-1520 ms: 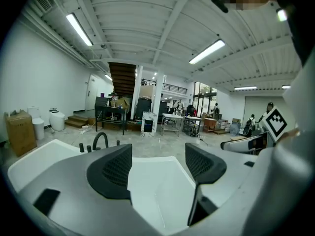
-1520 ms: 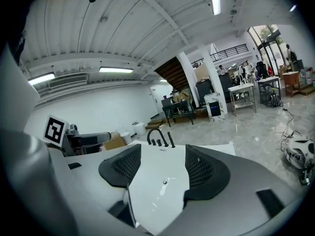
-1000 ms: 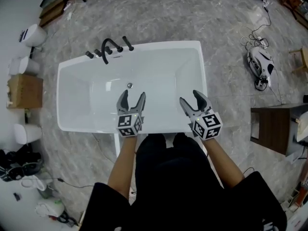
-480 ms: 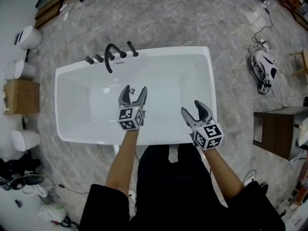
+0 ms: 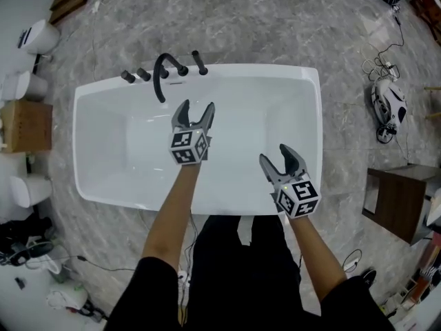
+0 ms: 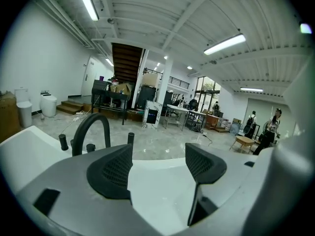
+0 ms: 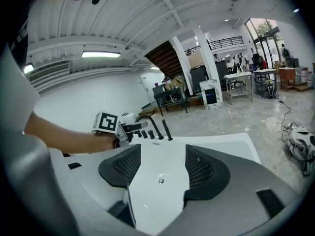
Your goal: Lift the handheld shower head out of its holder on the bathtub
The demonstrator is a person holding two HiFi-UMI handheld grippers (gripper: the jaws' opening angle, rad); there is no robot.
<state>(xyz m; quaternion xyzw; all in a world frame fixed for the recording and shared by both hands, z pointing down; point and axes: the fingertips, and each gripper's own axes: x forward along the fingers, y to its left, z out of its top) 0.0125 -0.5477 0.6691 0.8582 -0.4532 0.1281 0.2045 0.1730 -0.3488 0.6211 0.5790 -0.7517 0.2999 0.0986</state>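
approach step. left gripper [image 5: 194,109] spread, empty, over the tub [image 5: 303,102], short of the shower head [image 5: 200,62] upright in its holder on the far rim, just right of the spout [image 5: 162,71]. right gripper [image 5: 278,156] spread, empty. next, i judge: straddle handle, close, lift straight up.

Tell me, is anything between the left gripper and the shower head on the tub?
Nothing visible is. The open, empty left gripper hangs over the bathtub, with only bare white tub between it and the black shower head on the far rim. The curved faucet stands just left of that.
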